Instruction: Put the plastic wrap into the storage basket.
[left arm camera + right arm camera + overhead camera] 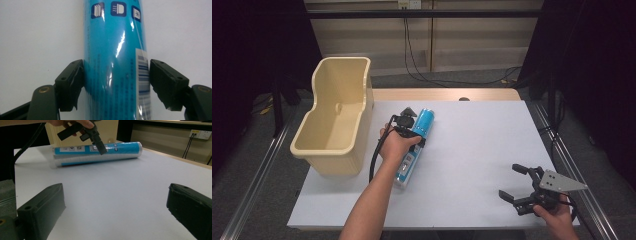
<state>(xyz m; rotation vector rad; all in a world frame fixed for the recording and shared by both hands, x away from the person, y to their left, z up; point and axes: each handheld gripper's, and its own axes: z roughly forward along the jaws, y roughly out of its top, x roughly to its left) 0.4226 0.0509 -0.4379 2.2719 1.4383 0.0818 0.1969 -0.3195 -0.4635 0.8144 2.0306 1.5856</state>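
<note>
My left hand-held gripper (116, 82) straddles the blue roll (115, 62), which lies on the white tabletop (482, 150) just beside the beige bin (334, 120). The jaws stand on either flank with the right pad slightly off the wrapper, so I read it as loosened, not clamped. The roll's long axis runs straight away from that gripper. My right hand-held gripper (514, 182) rests wide open, well apart.

Blue tube (97, 153) lies on white surface (120, 195); left gripper (100, 148) over it; right gripper (115, 210) fingers (42, 207) spread wide.
</note>
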